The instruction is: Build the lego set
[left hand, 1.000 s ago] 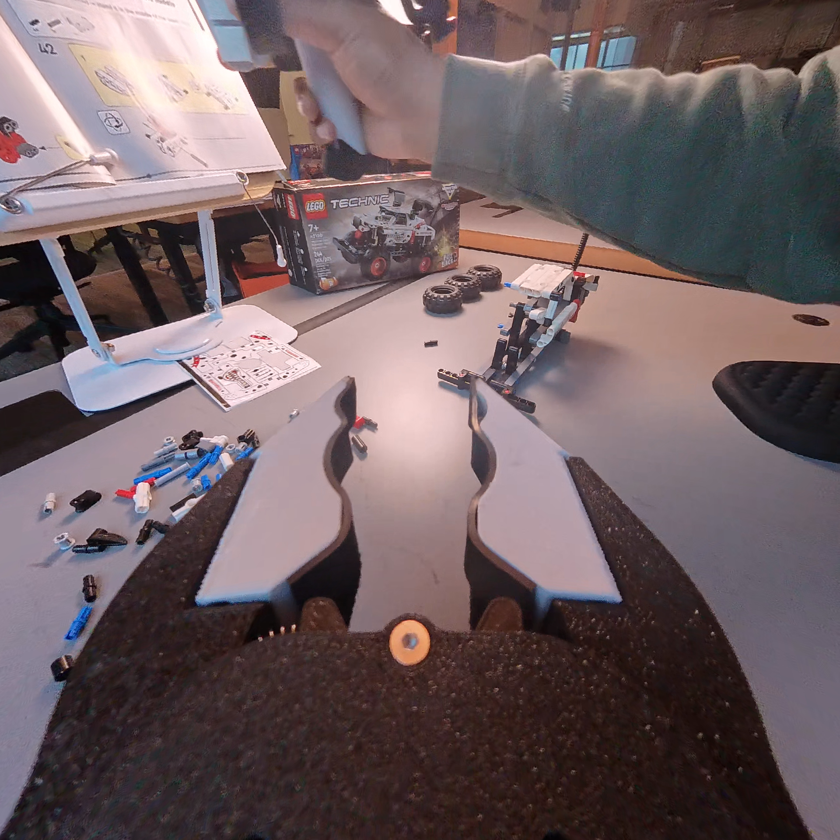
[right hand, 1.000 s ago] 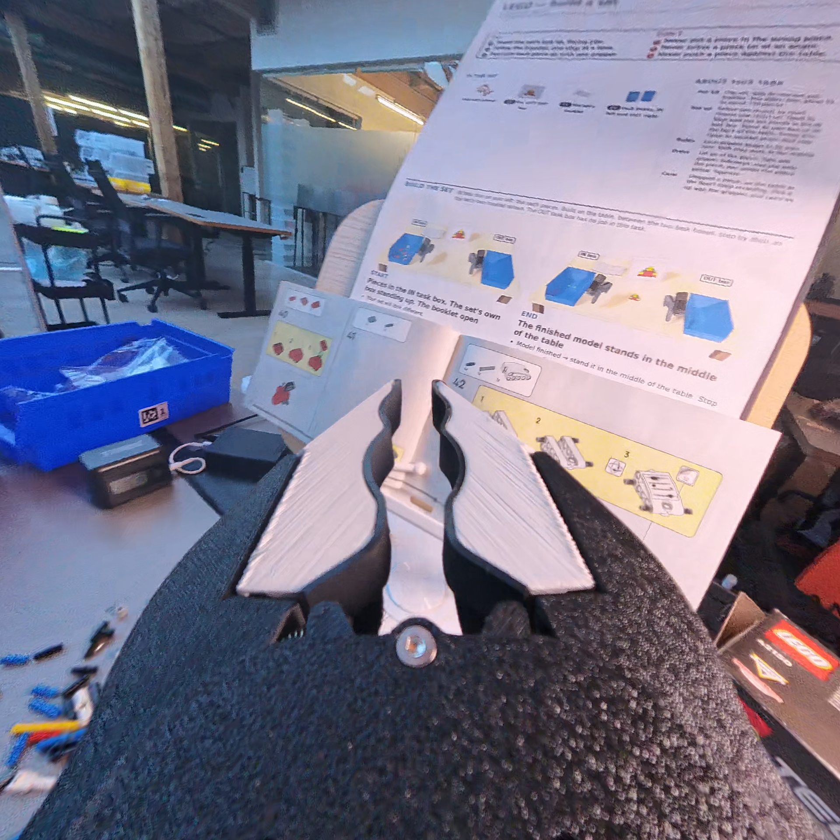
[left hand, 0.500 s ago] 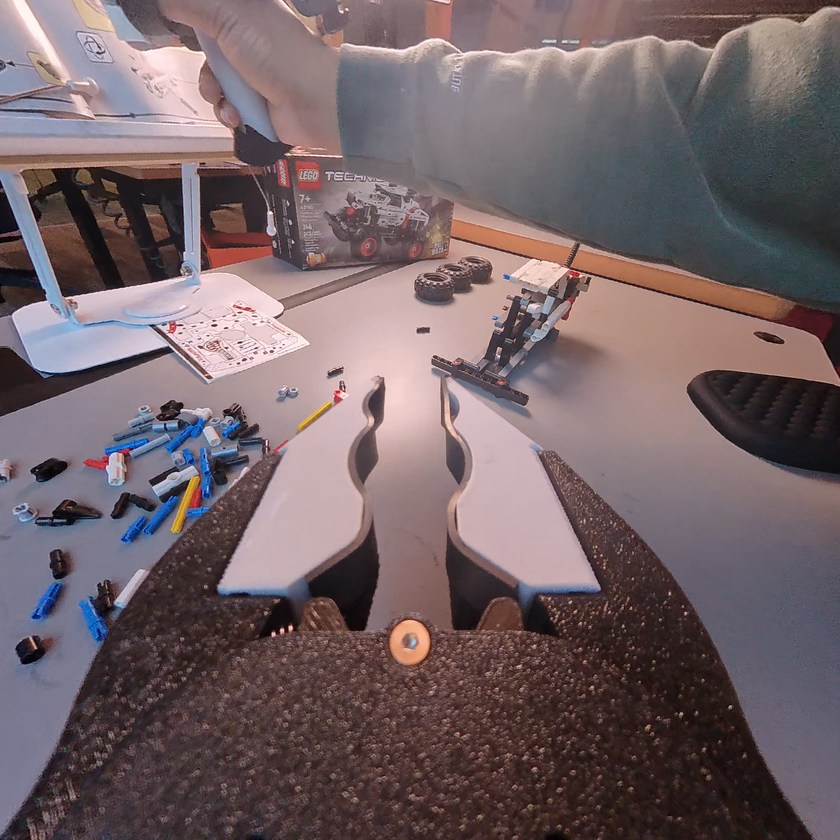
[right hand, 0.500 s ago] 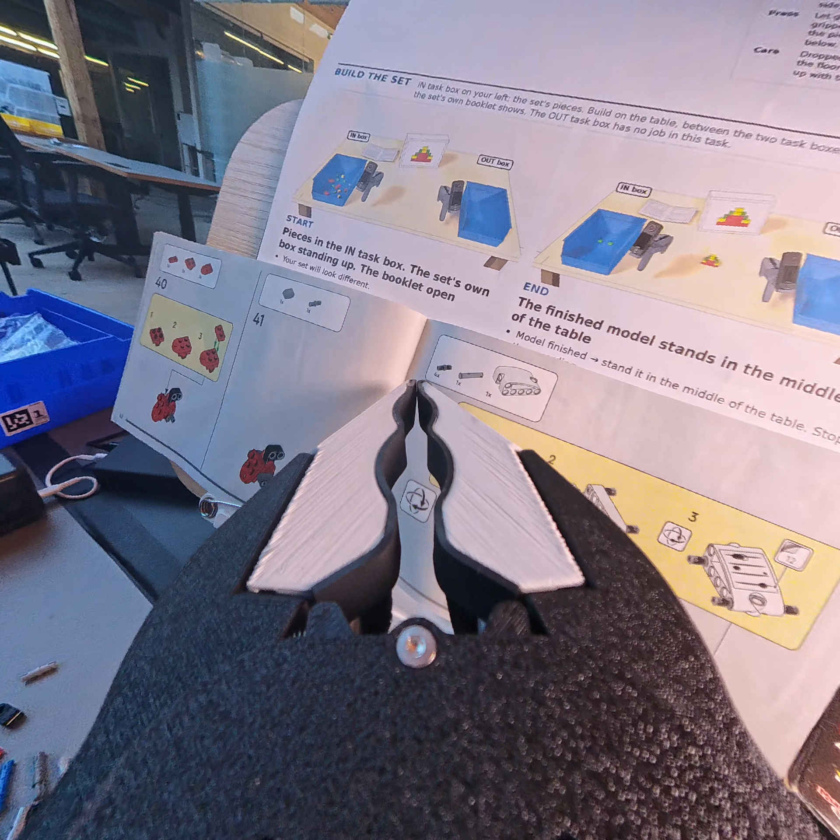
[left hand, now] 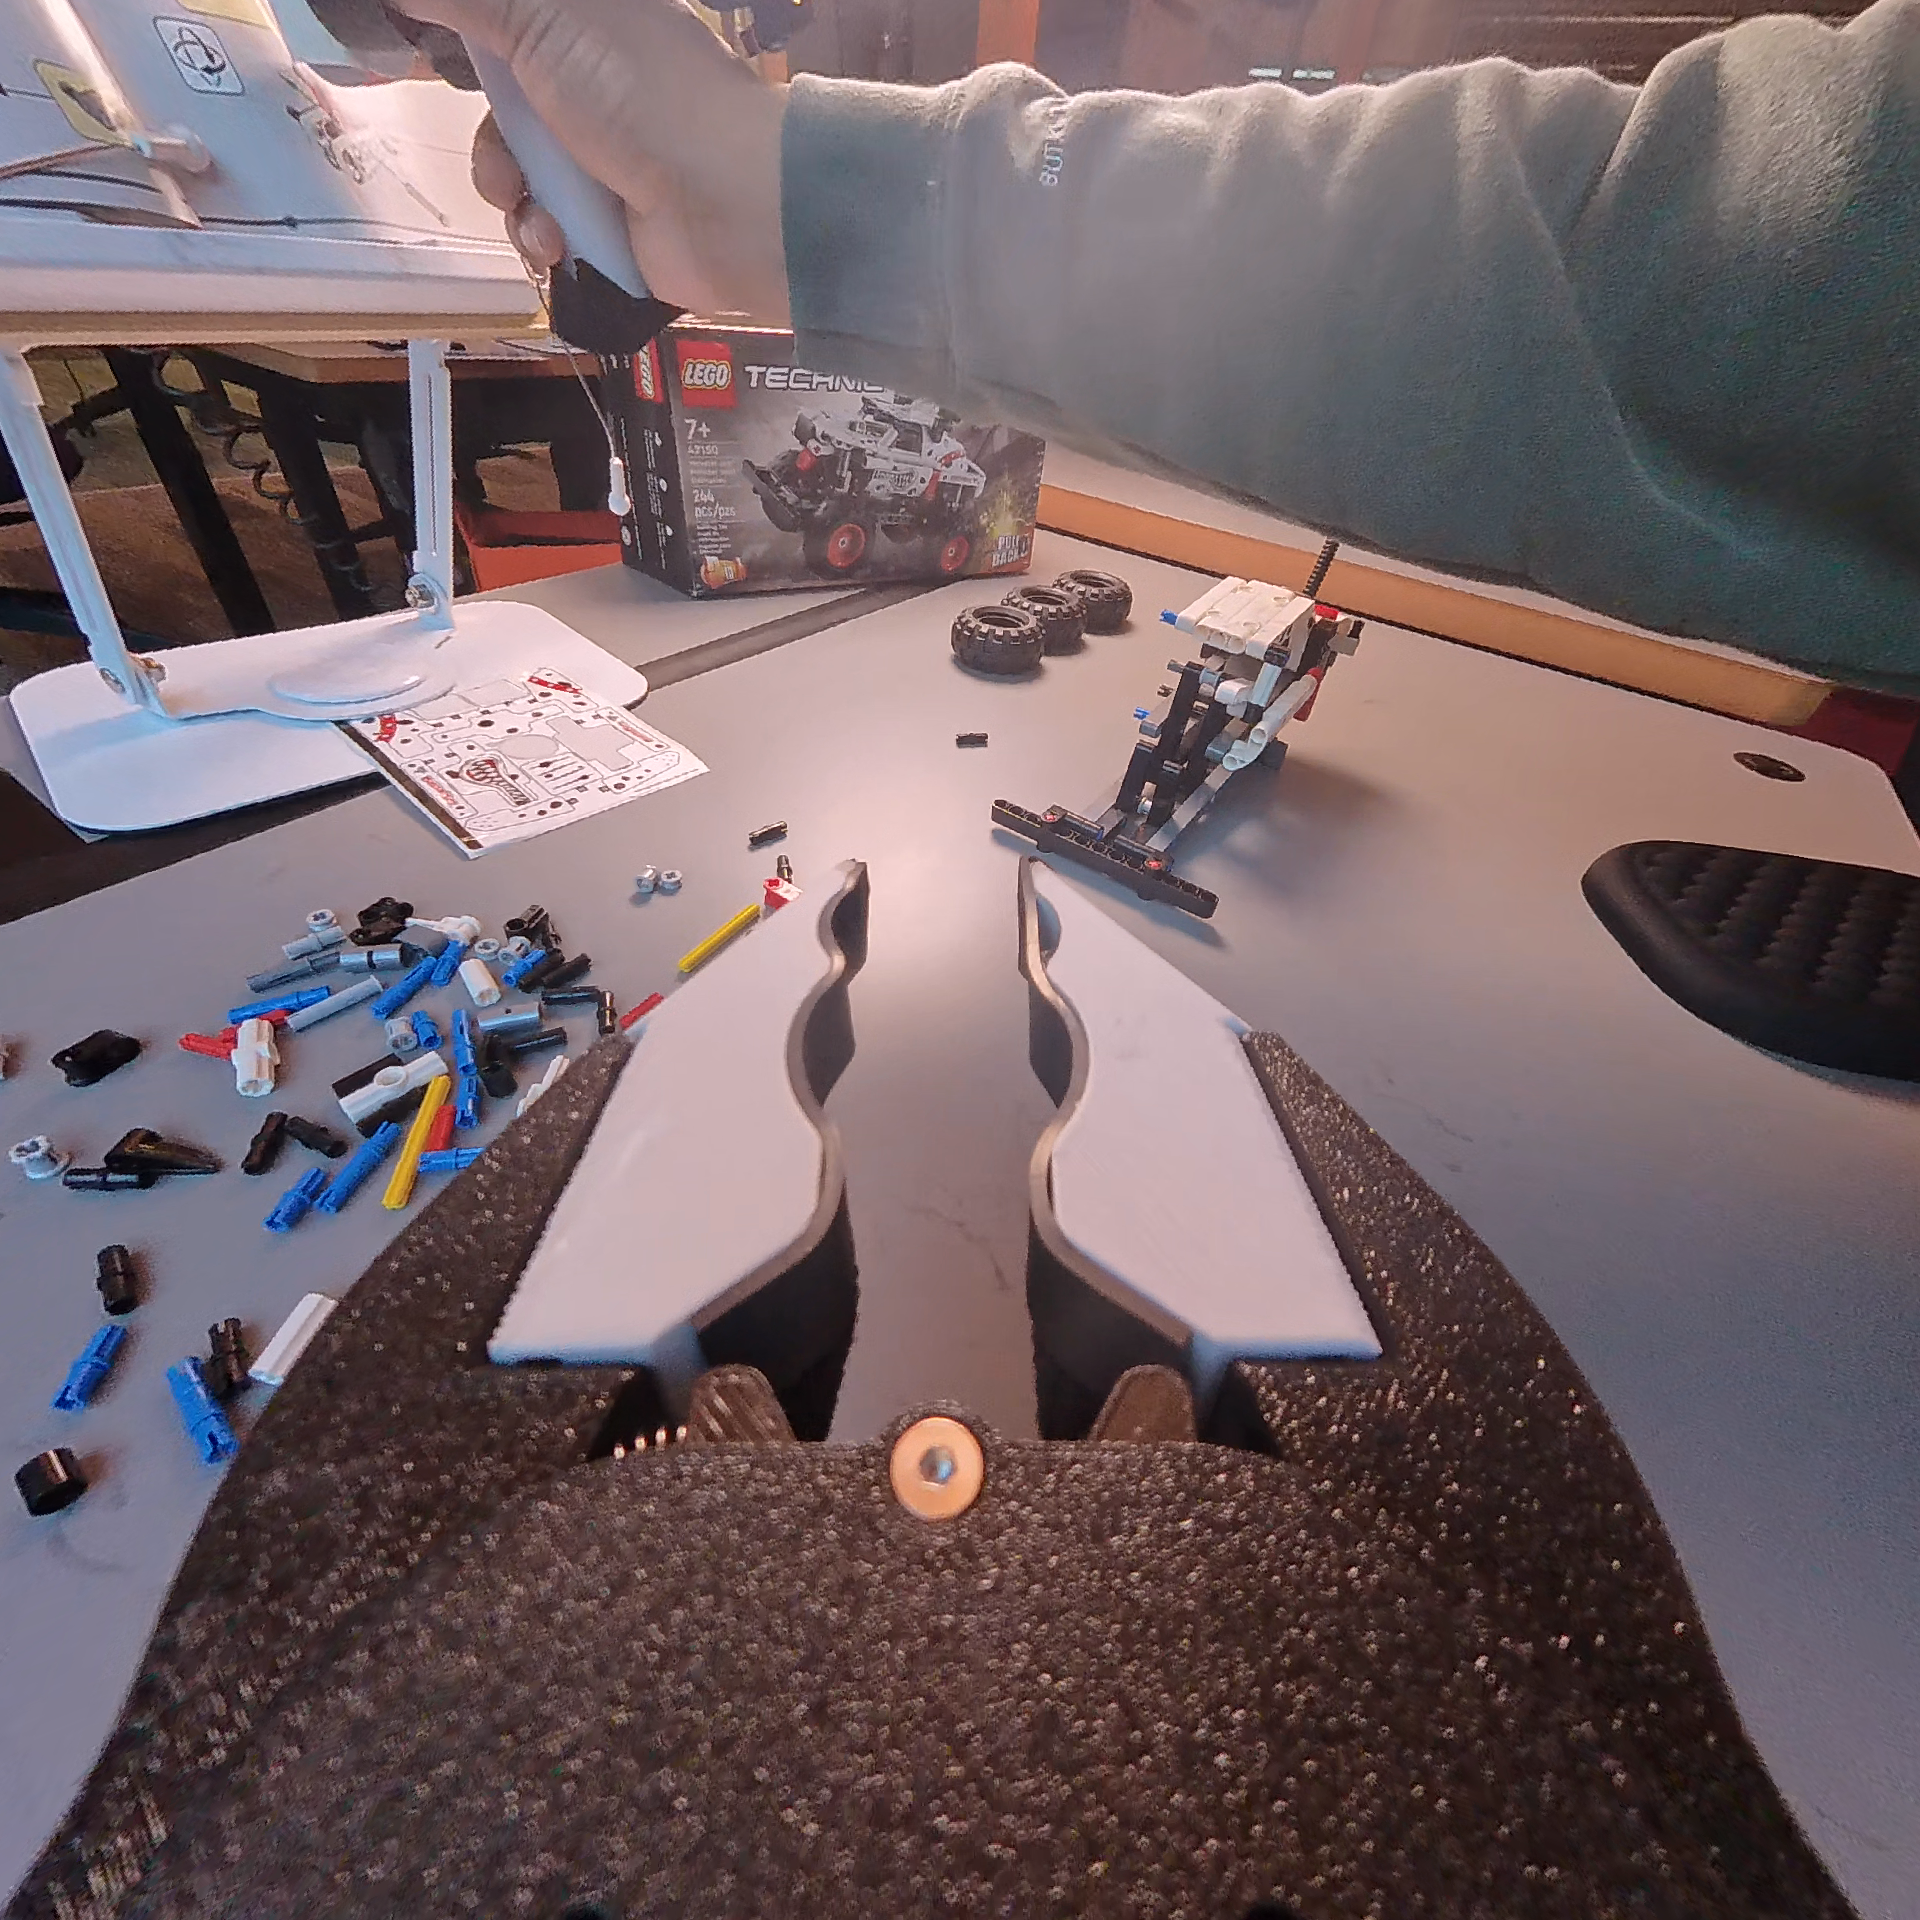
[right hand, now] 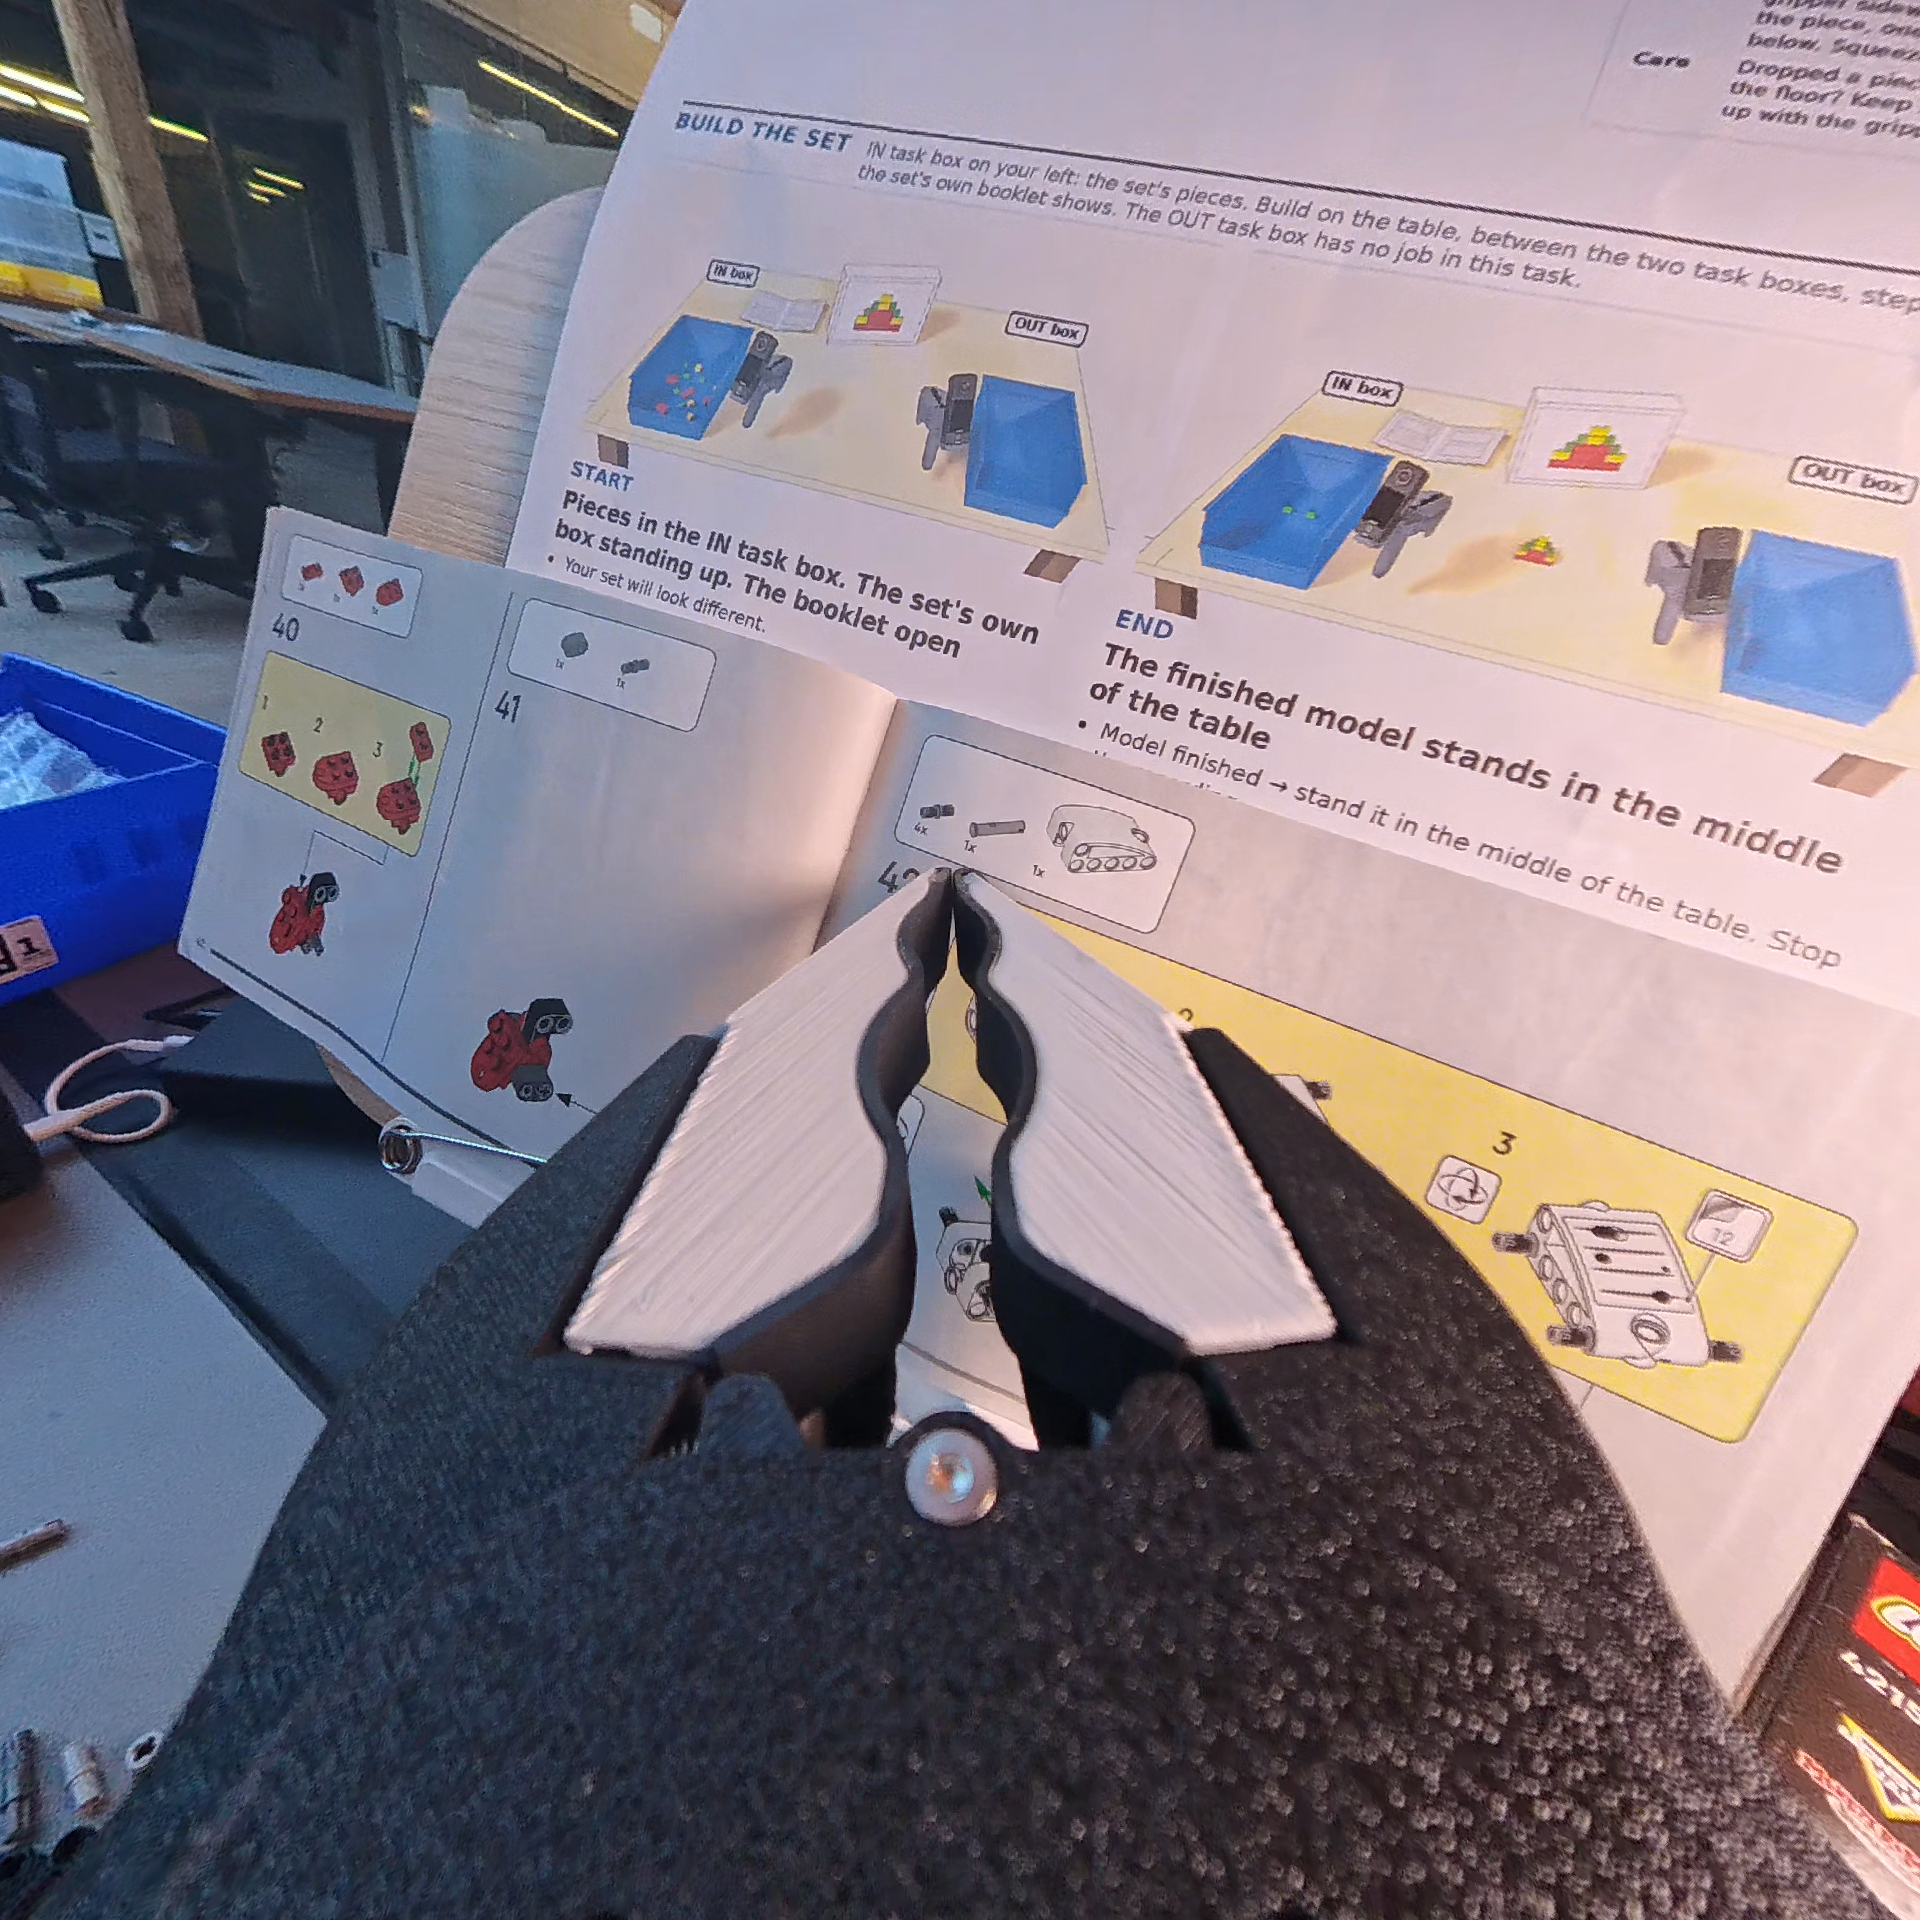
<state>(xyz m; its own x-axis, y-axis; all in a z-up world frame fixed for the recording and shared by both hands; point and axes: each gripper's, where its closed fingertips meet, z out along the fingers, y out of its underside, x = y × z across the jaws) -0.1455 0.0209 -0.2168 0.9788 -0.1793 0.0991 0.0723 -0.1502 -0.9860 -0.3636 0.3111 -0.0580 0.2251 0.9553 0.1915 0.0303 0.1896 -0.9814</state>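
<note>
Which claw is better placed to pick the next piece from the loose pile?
Left, probably. The left claw is open, low over the table beside the loose pieces. The right claw is shut, up at the booklet.

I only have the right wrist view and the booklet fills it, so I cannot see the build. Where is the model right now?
Observer: The partly built model stands on the grey table, ahead and to the right of the left hand-held gripper, with nothing gripping it.
Operator: Are the wheels on it?
Observer: No. Three black tyres sit in a row on the table between the model and the set's box.
Operator: Is the left hand-held gripper carrying a piece?
Observer: No. Its jaws stand open and empty above the table, and the loose pieces lie scattered to its left.
</note>
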